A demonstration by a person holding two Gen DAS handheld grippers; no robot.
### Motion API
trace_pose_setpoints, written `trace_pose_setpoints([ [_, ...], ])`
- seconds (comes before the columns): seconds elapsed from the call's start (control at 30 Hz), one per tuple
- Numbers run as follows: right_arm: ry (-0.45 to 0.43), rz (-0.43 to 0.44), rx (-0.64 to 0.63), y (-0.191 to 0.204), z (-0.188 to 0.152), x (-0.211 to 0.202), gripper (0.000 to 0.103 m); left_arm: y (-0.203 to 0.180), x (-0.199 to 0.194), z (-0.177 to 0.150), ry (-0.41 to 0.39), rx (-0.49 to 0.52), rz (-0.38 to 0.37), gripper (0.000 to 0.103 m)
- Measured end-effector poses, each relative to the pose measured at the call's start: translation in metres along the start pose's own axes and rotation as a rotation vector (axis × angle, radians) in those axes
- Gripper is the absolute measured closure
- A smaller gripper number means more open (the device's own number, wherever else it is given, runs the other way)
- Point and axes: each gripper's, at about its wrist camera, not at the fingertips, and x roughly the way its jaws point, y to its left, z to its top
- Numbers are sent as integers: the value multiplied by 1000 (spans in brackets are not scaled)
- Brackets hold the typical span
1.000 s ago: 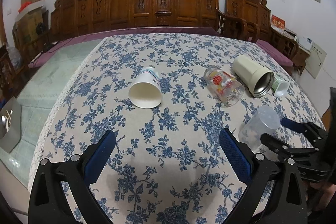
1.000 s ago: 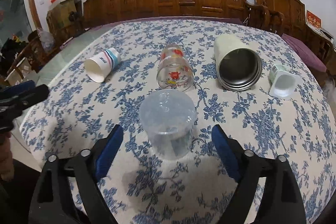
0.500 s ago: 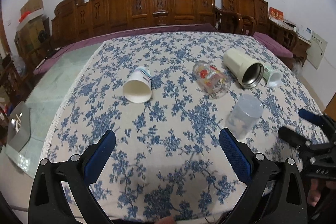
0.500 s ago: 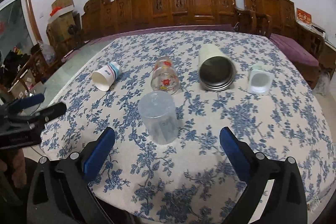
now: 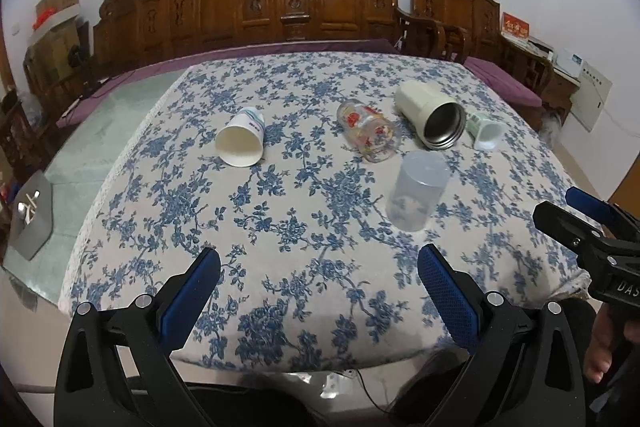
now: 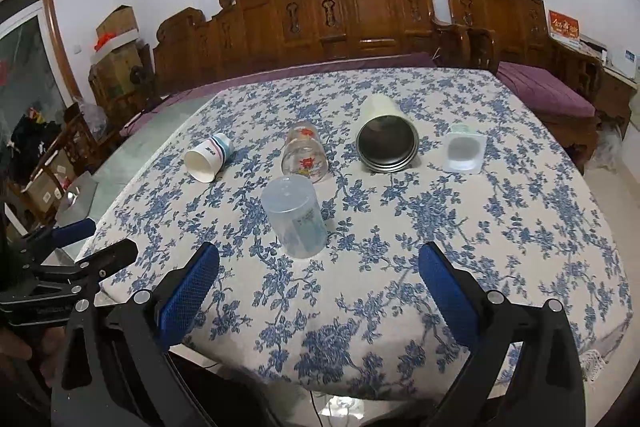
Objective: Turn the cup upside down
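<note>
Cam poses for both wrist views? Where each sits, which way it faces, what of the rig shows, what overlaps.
Left wrist: on the left gripper, at the table's near edge, facing the wooden bench; right gripper intrudes at right.
Right wrist: on the right gripper, same edge, facing the bench; left gripper at left.
Shared: upside-down clear cup, paper cup, printed glass, steel-lined tumbler.

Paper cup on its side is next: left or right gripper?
Left, probably. The left gripper, open, looks toward the paper cup. The right gripper, open, faces the clear cup, with the paper cup far to its left.
</note>
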Motion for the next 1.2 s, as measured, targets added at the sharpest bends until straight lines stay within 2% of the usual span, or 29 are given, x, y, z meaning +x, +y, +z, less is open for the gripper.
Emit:
trace_pose_setpoints([
  [0.17,-45,-2,-3,2,-2,-26,3,-7,-27,-1,-43,4,-4,8],
  [0.33,-126,4,-35,14,0,-66,3,-12,-59,4,-105,8,-2,8],
  [0.7,-301,21,-70,35,12,-147,3,-23,-139,12,-285,20,12,8],
  [0.93,-351,12,-92,43,15,-166,3,-27,-157,9,-326,16,13,8],
  [1.2,-349,9,-85,44,15,-166,3,-26,-158,8,-329,14,10,8],
])
